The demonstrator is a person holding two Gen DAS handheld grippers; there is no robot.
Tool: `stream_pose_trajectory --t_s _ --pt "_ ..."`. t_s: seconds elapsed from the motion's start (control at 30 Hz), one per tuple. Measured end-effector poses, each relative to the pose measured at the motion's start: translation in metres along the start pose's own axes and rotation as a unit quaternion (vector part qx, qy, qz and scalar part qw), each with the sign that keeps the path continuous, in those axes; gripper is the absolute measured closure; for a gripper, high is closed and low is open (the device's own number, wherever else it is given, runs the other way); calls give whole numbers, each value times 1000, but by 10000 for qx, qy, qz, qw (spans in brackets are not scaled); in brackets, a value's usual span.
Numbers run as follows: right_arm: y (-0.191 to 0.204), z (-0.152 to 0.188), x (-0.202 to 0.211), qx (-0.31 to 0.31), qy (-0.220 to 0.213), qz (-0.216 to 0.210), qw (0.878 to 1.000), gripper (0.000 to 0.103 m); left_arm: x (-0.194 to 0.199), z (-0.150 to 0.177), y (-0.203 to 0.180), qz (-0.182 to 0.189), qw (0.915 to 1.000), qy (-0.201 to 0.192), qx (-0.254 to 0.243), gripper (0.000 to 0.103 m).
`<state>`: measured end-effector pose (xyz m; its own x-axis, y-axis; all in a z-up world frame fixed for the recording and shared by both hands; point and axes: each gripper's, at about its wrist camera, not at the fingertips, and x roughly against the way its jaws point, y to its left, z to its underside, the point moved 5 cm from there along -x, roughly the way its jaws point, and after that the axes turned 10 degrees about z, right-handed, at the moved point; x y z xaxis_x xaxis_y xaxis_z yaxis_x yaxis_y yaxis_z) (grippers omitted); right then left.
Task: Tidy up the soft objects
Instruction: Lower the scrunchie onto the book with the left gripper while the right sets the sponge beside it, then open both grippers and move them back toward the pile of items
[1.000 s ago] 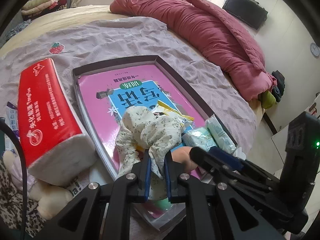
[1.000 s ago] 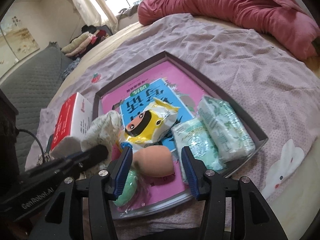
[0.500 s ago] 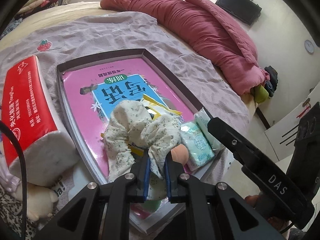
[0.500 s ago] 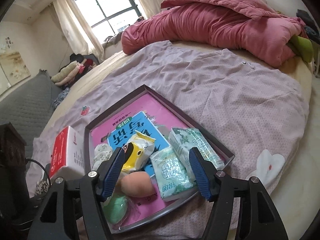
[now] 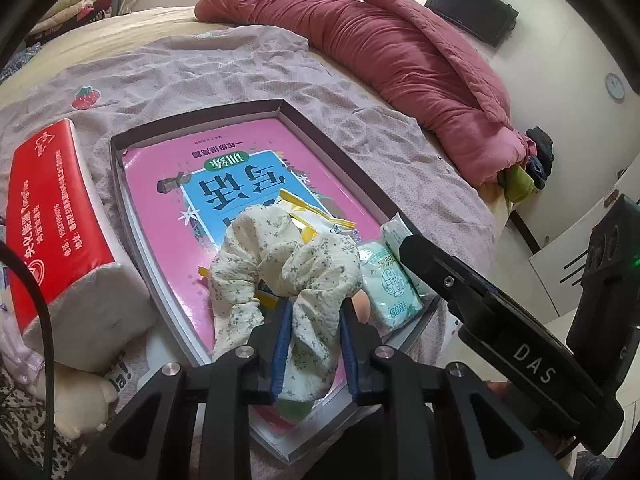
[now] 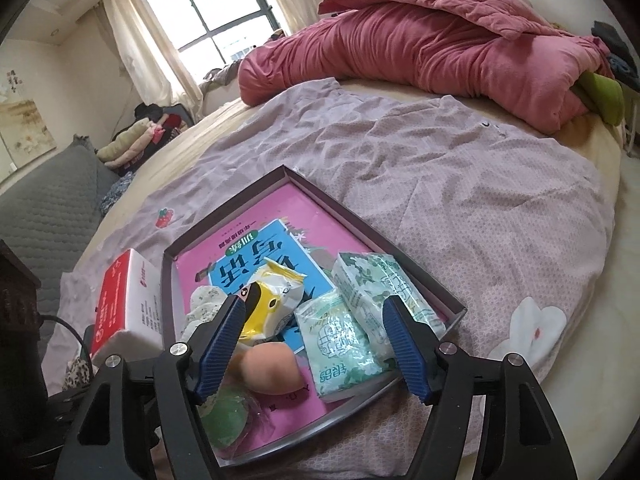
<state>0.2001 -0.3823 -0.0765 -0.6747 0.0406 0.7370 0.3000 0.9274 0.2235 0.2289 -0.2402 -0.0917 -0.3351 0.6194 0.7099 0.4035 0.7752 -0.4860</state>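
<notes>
My left gripper [image 5: 314, 346] is loosely around a cream floral scrunchie [image 5: 280, 256], its jaws parted a little, over the near end of a dark shallow tray [image 5: 200, 124] lined with a pink book. In the tray lie a yellow snack packet [image 6: 272, 304], a peach sponge [image 6: 272, 368], a green sponge [image 6: 228, 424] and two green tissue packs [image 6: 340, 344]. The scrunchie also shows in the right wrist view [image 6: 200, 308]. My right gripper [image 6: 312, 340] is open and empty, above the tray's near end.
A red tissue pack [image 5: 52, 216] lies left of the tray on the lilac sheet [image 6: 440, 184]. A plush toy [image 5: 80, 396] sits by it. A rolled red quilt [image 6: 420, 40] lies across the far side of the bed. The right gripper's body [image 5: 500, 328] reaches in from the right.
My left jaws have widened around the scrunchie, which still hangs between them. My right gripper has pulled back and up from the tray, staying open.
</notes>
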Motion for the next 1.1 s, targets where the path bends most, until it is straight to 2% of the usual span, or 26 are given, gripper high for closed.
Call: stream_pose_trajectory --t_s 0.1,0.13,0.4,0.53,0.8,1.1 --pt "-1 0 -1 -6 2 18 10000 30 1 0 -1 -43 10000 -4 -22 64" --pt "-1 0 0 -4 -2 17 10000 30 2 0 -2 -51 10000 -6 -26 63" --pt "-1 0 0 -30 1 31 10000 30 7 0 -3 -135 9999 -14 -47 62" --pt "-5 0 1 -127 -29 64 9999 30 11 0 -2 -142 9999 -30 -35 58" --pt "-11 0 -1 -236 13 65 9997 30 30 2 1 47 9999 -143 72 56" --pt "-6 -1 2 -111 -61 82 9999 30 53 8 1 -212 9992 -346 44 53"
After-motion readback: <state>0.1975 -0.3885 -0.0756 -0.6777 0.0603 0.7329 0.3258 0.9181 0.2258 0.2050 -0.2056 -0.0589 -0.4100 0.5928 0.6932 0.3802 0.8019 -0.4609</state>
